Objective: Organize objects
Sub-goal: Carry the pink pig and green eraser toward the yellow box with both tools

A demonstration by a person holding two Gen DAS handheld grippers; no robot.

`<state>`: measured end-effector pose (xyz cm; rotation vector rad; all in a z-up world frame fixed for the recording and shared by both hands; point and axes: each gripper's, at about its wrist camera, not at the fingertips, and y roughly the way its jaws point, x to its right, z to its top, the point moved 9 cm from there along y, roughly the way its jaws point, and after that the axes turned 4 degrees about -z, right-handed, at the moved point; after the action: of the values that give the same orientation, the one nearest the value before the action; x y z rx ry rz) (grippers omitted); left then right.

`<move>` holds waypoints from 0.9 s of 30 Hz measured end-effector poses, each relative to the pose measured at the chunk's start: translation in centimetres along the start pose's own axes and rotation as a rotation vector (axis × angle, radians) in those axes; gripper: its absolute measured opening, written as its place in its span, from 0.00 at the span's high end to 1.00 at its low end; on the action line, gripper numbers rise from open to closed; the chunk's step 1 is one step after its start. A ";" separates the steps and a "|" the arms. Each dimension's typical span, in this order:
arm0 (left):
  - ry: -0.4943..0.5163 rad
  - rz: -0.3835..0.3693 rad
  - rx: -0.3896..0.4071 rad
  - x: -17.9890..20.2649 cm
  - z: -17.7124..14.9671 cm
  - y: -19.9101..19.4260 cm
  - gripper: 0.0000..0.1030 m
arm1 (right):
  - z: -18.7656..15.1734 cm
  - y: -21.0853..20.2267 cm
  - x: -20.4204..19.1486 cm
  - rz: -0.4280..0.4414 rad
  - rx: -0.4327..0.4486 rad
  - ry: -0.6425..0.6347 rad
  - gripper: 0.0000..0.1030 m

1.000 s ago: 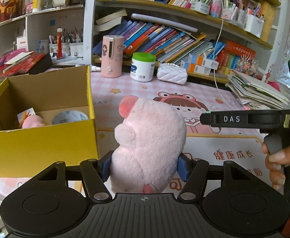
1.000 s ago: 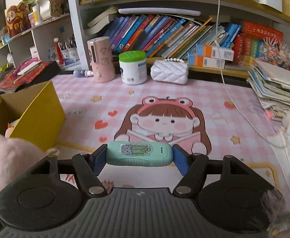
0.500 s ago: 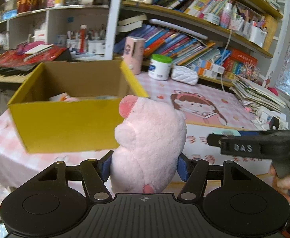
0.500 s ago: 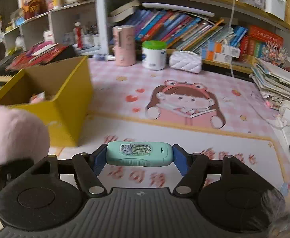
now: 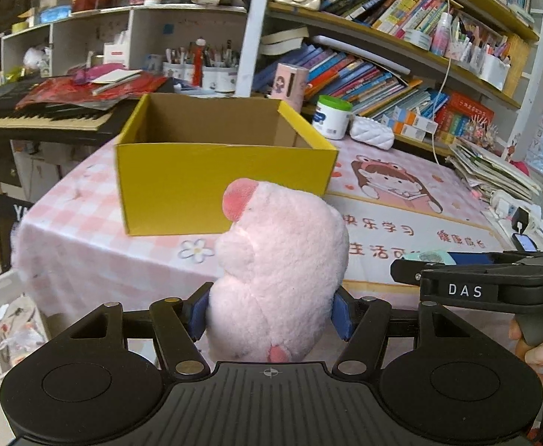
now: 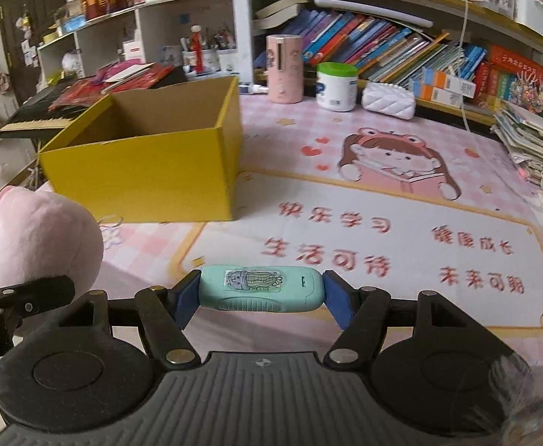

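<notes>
Both loaded: left gripper (image 5: 269, 314) clamps pink plush (image 5: 282, 271), right gripper (image 6: 262, 293) clamps teal case (image 6: 262, 288); yellow box (image 6: 141, 171) at 11 o'clock.

Home study: bookshelves (image 5: 382, 63), keyboard (image 5: 37, 115)

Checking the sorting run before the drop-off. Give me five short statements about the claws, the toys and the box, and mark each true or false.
1. The left claw grips a pink plush toy. True.
2. The right claw is empty. False: it grips a mint-green case by its two ends.
3. The yellow box stands open-topped on the table. True.
4. The plush toy lies inside the box. False: it is held in front of the box, outside it.
5. The green-lidded white jar stands inside the box. False: it stands behind the box, near the bookshelf.
</notes>
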<state>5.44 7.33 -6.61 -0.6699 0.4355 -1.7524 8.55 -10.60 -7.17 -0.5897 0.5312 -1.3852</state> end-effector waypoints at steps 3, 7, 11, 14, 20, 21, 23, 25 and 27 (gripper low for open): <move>-0.007 0.020 0.014 -1.0 -0.2 -1.2 0.39 | -0.5 -0.4 -1.7 0.023 -0.004 -0.015 0.35; -0.020 0.045 0.034 -2.2 -0.4 -2.6 0.39 | -0.7 -1.0 -3.8 0.056 0.000 -0.042 0.35; -0.032 0.063 0.055 -3.0 -0.4 -3.8 0.39 | -0.6 -1.4 -5.6 0.080 0.004 -0.070 0.35; -0.040 0.069 0.070 -3.4 -0.4 -4.5 0.39 | -0.5 -1.8 -6.5 0.091 0.010 -0.090 0.35; -0.038 0.068 0.087 -3.9 -0.3 -5.1 0.39 | -0.4 -2.6 -7.4 0.092 0.025 -0.103 0.35; -0.037 0.067 0.088 -3.9 -0.3 -5.1 0.39 | -0.4 -2.6 -7.4 0.091 0.025 -0.101 0.35; -0.033 0.066 0.088 -3.9 -0.3 -5.2 0.39 | -0.4 -2.6 -7.4 0.089 0.025 -0.097 0.35; -0.031 0.066 0.090 -3.9 -0.2 -5.3 0.39 | -0.4 -2.6 -7.6 0.088 0.024 -0.094 0.35; -0.033 0.067 0.093 -4.0 -0.2 -5.3 0.39 | -0.4 -2.7 -7.5 0.089 0.024 -0.096 0.35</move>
<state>2.10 12.67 -4.37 -0.6105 0.3474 -1.6858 5.43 -3.37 -5.70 -0.6032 0.4577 -1.2714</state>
